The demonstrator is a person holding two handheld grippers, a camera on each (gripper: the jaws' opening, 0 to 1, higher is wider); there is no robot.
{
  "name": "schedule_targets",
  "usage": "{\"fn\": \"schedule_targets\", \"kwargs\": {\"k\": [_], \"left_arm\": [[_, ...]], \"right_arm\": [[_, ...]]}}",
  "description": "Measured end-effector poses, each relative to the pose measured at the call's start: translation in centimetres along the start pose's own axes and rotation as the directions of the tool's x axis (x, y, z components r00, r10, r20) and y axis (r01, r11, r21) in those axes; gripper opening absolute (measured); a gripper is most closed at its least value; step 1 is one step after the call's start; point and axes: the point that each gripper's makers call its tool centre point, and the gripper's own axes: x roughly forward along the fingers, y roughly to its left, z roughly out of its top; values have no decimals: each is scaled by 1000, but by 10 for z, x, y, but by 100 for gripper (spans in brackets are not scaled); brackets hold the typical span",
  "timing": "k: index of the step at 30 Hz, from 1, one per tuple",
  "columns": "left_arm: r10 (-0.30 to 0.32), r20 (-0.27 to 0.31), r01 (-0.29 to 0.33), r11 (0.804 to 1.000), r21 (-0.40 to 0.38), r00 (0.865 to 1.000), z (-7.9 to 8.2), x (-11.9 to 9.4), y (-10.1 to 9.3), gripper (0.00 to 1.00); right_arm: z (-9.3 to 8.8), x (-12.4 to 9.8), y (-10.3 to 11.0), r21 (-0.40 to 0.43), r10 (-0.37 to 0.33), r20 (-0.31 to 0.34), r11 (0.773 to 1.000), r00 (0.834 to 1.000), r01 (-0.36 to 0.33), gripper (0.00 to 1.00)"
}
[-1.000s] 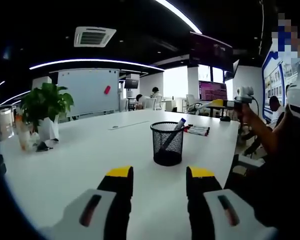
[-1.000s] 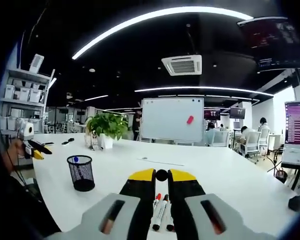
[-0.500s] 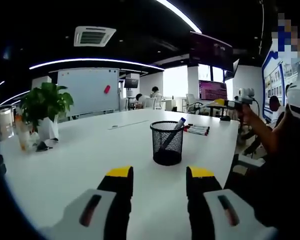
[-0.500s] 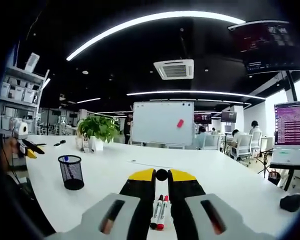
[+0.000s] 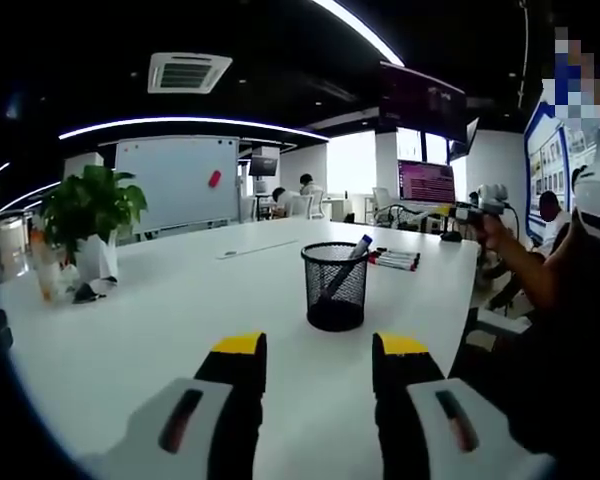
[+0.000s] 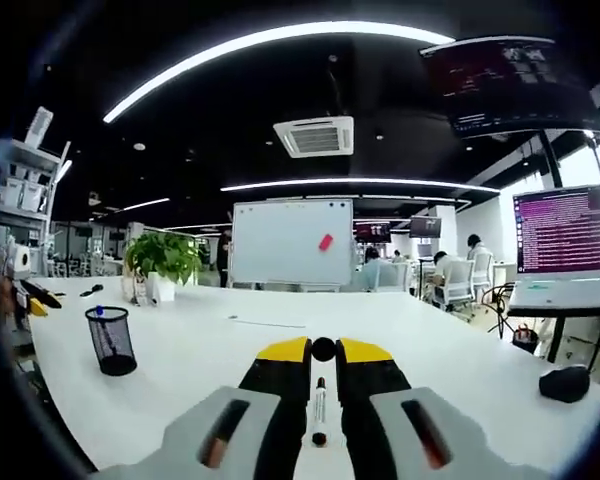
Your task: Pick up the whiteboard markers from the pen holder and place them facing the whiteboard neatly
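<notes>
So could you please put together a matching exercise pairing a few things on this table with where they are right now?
Things:
1. blue-capped marker
2. row of markers
3. potted plant
4. black-capped marker

Places:
A. lying flat on the table beyond the pen holder
B. standing near the table's far left edge
C. pinched between the right gripper fingers
D. leaning inside the mesh pen holder

Pairs: 1-D, 2-A, 3-B, 4-C

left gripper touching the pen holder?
Apart. In the left gripper view, bare table separates the open left gripper from the pen holder.
</notes>
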Motion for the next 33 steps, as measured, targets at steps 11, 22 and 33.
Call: {"fn": "schedule_targets", "kwargs": {"k": [11, 22, 33], "left_arm": [[0, 4, 0, 1000, 5, 1000, 2, -1, -2, 44], [1, 0, -1, 1000, 5, 1000, 1, 0, -1, 44], [-9, 1, 9, 1000, 8, 1000, 2, 2, -6, 44]], "right_arm": [[-10, -1, -4, -21, -10, -24, 1000, 1000, 9, 13], [-18, 1, -10, -54, -44, -49, 998, 998, 41, 13], [-3, 8, -12, -91, -30, -46, 995, 999, 26, 13]]}}
